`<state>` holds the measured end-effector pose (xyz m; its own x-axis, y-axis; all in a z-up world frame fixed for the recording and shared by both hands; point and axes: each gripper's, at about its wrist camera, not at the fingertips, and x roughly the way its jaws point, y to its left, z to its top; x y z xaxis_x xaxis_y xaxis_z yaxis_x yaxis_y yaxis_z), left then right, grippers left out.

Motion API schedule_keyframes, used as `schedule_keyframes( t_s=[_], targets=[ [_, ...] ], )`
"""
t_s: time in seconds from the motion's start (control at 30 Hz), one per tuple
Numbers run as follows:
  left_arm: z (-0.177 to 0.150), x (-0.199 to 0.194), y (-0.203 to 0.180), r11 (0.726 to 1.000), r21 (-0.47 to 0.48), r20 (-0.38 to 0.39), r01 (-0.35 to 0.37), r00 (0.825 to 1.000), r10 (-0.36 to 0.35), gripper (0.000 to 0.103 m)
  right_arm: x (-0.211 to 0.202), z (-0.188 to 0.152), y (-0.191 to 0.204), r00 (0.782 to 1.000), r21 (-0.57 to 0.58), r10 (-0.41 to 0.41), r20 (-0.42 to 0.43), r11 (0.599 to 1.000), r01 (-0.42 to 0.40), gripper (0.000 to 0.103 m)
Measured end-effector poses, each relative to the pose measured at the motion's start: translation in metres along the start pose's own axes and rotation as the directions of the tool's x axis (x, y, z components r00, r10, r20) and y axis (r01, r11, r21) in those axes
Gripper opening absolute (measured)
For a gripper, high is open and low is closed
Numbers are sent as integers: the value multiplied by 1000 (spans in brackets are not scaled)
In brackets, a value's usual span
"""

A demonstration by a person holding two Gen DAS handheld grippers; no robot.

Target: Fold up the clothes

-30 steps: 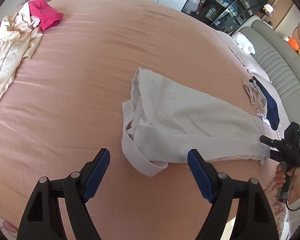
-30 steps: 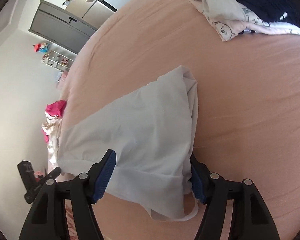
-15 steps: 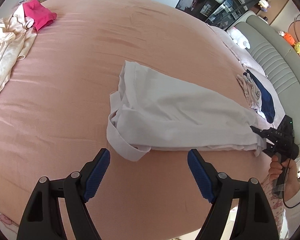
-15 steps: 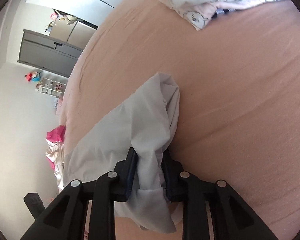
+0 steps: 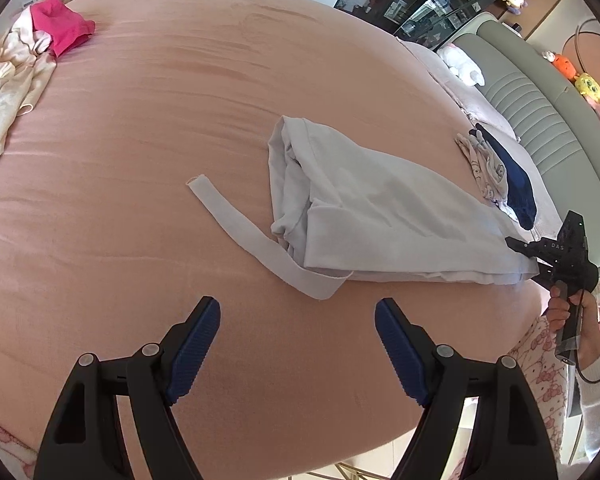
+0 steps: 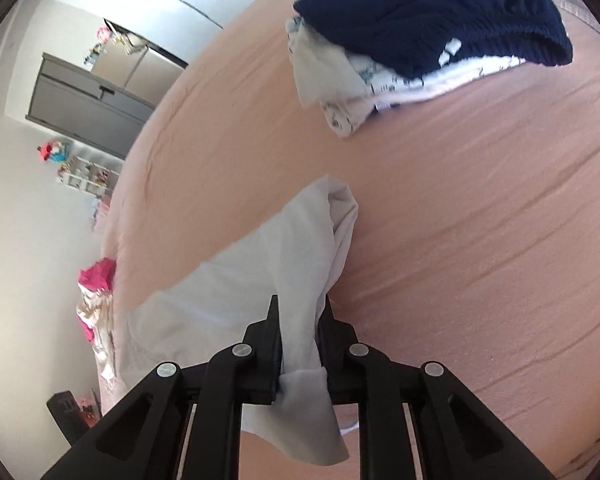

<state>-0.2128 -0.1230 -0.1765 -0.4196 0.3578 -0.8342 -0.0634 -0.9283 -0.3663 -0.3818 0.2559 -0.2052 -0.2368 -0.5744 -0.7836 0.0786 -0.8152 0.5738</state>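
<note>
Here the white garment (image 5: pixel 380 216) lies half folded on the pink bed (image 5: pixel 140 140), with one long strap (image 5: pixel 252 240) stretched out to its left. The right tongs (image 6: pixel 300 344) are clamped on the garment's near edge, at the bed's side. The left tongs (image 5: pixel 298 344) hang wide apart above bare sheet, near the strap but not touching it. A folded pile (image 6: pixel 400 40) with a navy piece on top sits further behind
</note>
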Motion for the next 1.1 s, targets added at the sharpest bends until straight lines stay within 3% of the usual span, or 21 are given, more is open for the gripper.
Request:
schedule_keyframes(
  t_s=[0.03,0.17,0.23,0.27,0.3,0.33,0.4,0.53,0.67,0.73,0.77,0.83,0.9,0.97,1.03,1.07,1.1],
  targets=[
    [0,0,1,1000,-2,-2,0,1000,0,79,4,0,-3,1000,-6,-16,-16,1000,16,31],
    [-3,-6,5,999,-29,16,25,1000,-25,79,9,-3,-15,998,18,59,7,998,-59,54],
    [-5,-8,8,998,-45,17,40,999,-39,79,12,-4,-11,999,8,40,15,999,-41,57],
    [-7,-7,9,998,-50,13,37,999,-36,79,13,-3,-4,1000,-14,27,13,1000,-27,54],
    [-7,-6,9,998,-49,5,29,1000,-28,79,14,-3,4,1000,-38,27,5,999,-26,44],
    [-6,-4,6,999,-45,-1,20,1000,-20,79,15,-3,9,1000,-36,26,2,999,-25,26],
    [-6,-5,2,999,-32,-4,9,1000,-10,79,11,-1,20,1000,-30,10,21,1000,-9,16],
    [-7,-14,0,1000,-8,15,24,1000,-24,79,2,-8,86,998,-210,-7,55,977,18,15],
    [-5,-14,5,999,-31,28,28,999,-27,79,-3,-20,164,997,-423,-18,69,905,46,16],
    [-6,-14,10,998,-50,31,32,999,-31,79,20,-43,198,1000,-517,-23,6,856,23,23],
    [-8,-15,11,998,-56,35,40,999,-38,79,34,-52,209,998,-535,-30,-54,845,-3,31],
    [-4,-15,7,997,-52,41,64,997,-62,79,53,-66,224,985,-542,-16,-172,837,-81,33],
    [2,-11,-2,995,-37,46,89,995,-88,79,36,-70,223,970,-487,113,-215,848,-207,33],
    [9,-8,-10,993,-22,51,115,992,-113,79,-2,-65,210,935,-426,298,-191,833,-353,36],
    [15,-4,-19,990,-6,56,140,989,-139,79,-38,-56,192,928,-423,367,-71,831,-361,54],
    [19,-3,-24,988,2,58,153,987,-152,79,-54,-52,183,925,-430,381,-9,833,-348,62],
    [22,-1,-28,986,9,60,165,984,-165,79,-54,-50,178,956,-474,284,71,853,-218,62]
  ],
)
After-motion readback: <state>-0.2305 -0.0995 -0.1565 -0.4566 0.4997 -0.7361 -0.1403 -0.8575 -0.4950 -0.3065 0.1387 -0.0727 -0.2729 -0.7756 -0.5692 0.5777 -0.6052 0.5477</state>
